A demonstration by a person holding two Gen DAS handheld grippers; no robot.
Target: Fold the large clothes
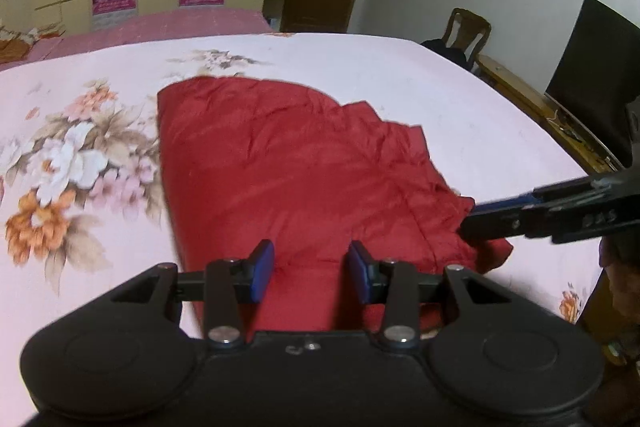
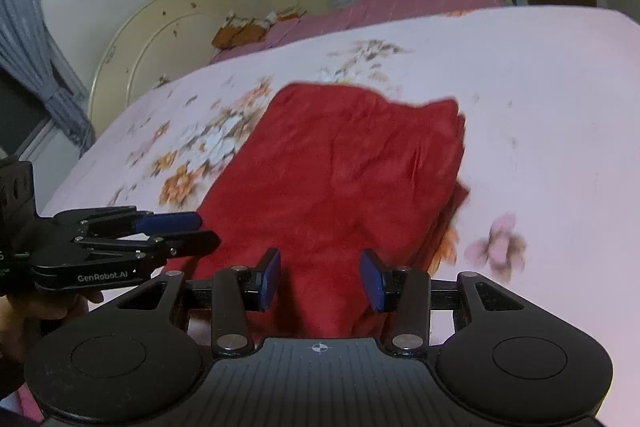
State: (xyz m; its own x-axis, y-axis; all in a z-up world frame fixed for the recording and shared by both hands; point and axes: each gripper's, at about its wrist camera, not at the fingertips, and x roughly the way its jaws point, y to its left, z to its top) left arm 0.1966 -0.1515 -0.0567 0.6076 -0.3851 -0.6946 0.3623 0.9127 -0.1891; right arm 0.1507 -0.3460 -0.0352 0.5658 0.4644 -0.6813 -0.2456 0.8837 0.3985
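Under inspection: red, lightly quilted fabric garment, large, spread on a pink bedsheet printed with orange and white flowers. Lies near the front edge of the bed, roughly central, just beside the large flower cluster on its left in the left wrist view. Appears folded over into a broad slab: left edge straight and rounded at the far corner, far edge curved, right side stepped in several stacked layers with loose corners showing. Surface creased throughout, with shallow stitched seams and a slight sheen; colour uniform, no print visible. Near right corner ruffled and bunched. Left gripper poised at the near edge of the cloth, blue pads parted, red fabric filling the gap between them; grasping or released, cannot tell. Right gripper likewise at the near edge, further right, blue pads apart with fabric rising between them; seen side-on from the left wrist, tips sit against the bunched corner, yet actual clamping cannot be confirmed. Both pointed down at a slant toward the bed. Right wrist view blurred, fine detail of the layered edge lost. A hand visible beneath the left gripper's handle.
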